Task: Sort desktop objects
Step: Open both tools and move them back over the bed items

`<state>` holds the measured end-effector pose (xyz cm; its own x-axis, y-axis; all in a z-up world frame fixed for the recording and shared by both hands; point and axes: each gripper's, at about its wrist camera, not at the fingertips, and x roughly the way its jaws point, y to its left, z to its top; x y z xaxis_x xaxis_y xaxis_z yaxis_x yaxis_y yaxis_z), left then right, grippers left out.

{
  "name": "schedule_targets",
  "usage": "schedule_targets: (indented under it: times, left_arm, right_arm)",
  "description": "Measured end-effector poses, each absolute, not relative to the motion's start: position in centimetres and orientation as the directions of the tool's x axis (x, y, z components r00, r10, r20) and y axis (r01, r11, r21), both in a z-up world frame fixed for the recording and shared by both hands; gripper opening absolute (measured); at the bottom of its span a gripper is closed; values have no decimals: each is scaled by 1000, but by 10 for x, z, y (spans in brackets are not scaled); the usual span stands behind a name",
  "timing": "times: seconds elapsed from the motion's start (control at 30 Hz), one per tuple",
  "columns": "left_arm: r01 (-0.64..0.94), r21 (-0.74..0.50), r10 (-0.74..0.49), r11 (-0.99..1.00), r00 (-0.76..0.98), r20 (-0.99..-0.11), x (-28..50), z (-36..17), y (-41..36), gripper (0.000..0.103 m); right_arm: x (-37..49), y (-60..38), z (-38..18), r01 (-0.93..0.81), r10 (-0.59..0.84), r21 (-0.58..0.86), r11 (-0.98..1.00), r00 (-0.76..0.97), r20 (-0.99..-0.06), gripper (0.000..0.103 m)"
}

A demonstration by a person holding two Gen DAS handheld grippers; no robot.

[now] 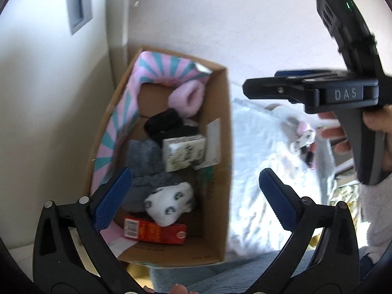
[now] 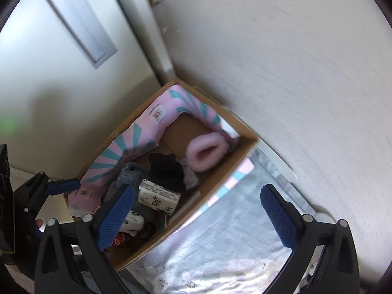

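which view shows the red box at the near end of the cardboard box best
The left wrist view: the flat red cardboard box lies nearly whole below a white patterned sock. The right wrist view shows only a red sliver behind that gripper's finger.

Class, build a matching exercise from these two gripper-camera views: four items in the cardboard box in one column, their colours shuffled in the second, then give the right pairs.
Items
1. fluffy slipper
2. flat box at the near end
3. knitted bundle
4. rolled sock with small prints

Colours
A. white
B. grey
C. pink
D. red

Pairs: 1-C, 2-D, 3-B, 4-A. All four lie inside the cardboard box.
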<state>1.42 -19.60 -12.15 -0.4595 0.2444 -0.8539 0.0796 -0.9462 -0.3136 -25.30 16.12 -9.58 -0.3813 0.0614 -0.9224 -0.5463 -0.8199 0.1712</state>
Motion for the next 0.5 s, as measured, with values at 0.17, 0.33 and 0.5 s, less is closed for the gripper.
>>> schedule_targets:
  times: [0.17,0.33,0.5]
  left_arm:
    - [27,-323,277,-946,-450,-849,8,-115,-178,103]
    - [-48,-348,335,-936,-420,-843,0,-112,-149,103]
    - [-132,-360,382,-923,-398,-834,-6,-106,-111,103]
  right_arm:
    - [-207,168,-87,-613,91,214,-760,-428,-899,102]
    - [-152,174,-82,-682,96,232,-694,-406,-909,102]
    - [-92,171,-77,-782,189,128,-610,-301,-935,103]
